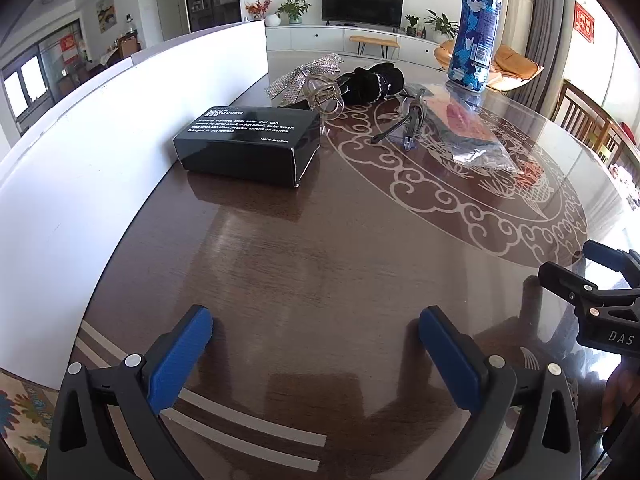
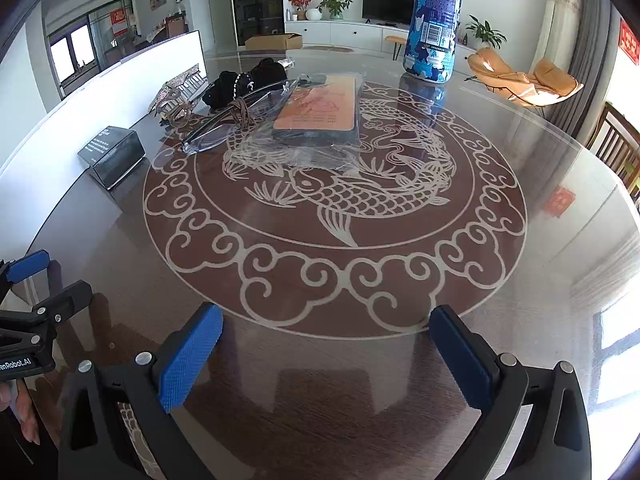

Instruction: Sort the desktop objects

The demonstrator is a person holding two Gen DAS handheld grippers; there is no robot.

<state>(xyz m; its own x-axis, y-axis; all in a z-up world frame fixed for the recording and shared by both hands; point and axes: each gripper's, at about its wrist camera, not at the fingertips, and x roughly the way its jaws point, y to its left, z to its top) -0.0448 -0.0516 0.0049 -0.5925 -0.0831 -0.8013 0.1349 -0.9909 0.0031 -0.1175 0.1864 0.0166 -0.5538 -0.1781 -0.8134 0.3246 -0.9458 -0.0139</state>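
Both grippers sit nearest, low over the round dark-wood table [image 2: 500, 240] under its glass top, each with its 2 blue-padded fingers spread wide and nothing between them: the left gripper [image 1: 316, 344] in the left wrist view, the right gripper [image 2: 326, 344] in the right wrist view. Bare tabletop lies ahead of each, so nothing blocks either one.

Beyond them, a black rectangular cardboard box [image 1: 250, 142] with white print lies flat just beside the tall white panel [image 1: 100, 140] along the table's left edge. On the pale fish-and-cloud inlay rests a flat orange-and-black packet in crinkled clear plastic [image 2: 316, 120]. Clear-lensed glasses with dark arms [image 2: 216, 136] lie just left of it, with a brown knotted cord [image 2: 240, 114] across them.

Farther back cluster a silver rhinestone bow [image 1: 308, 70], a clear plastic hair claw [image 1: 324, 94] and a bundled black fabric item [image 1: 372, 80], overlapping so their edges are hard to separate. Farthest stands an upright blue camouflage-pattern bottle [image 2: 434, 20], its cap cut off in the right wrist view.
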